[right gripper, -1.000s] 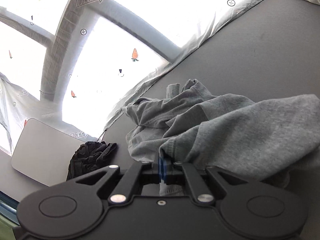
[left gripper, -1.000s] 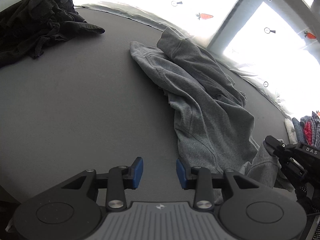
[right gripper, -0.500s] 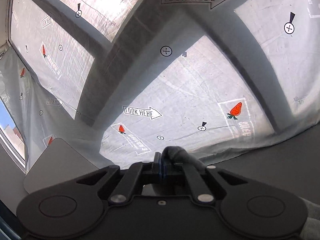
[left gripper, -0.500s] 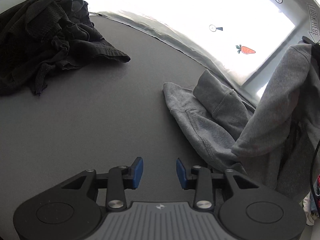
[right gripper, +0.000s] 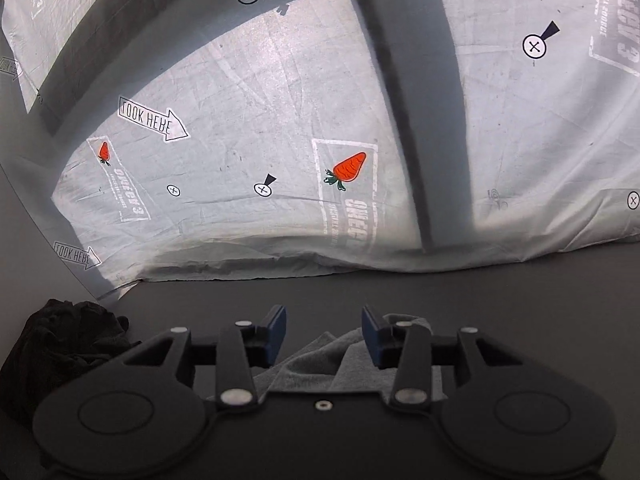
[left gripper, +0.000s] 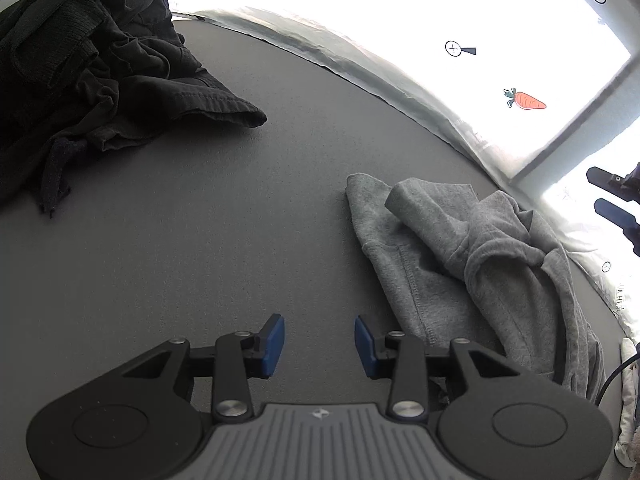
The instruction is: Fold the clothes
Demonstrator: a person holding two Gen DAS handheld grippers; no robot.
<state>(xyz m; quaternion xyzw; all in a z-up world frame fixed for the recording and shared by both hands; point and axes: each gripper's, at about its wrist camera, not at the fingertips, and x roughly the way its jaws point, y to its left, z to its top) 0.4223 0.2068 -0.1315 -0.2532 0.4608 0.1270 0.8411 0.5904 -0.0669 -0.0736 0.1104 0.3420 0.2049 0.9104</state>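
A grey sweatshirt [left gripper: 460,264] lies crumpled on the dark grey table [left gripper: 200,240], to the right in the left wrist view. My left gripper [left gripper: 319,338] hangs open over bare table just left of the sweatshirt's hem, with nothing between its blue pads. My right gripper [right gripper: 323,326] hovers above the sweatshirt [right gripper: 320,364]; its jaws are opening and nothing is between them. Its two fingers [left gripper: 612,208] also show at the right edge of the left wrist view, above the garment.
A heap of black clothes [left gripper: 88,72] lies at the table's far left and shows again as black clothes [right gripper: 56,348] at the lower left of the right wrist view. A white printed sheet [right gripper: 280,160] over windows backs the table. More fabric [left gripper: 628,400] lies at the right edge.
The right gripper lifted a part of the grey sweatshirt, then let it go; the cloth has dropped into a crumpled pile. The left gripper slid toward the black heap and stayed open.
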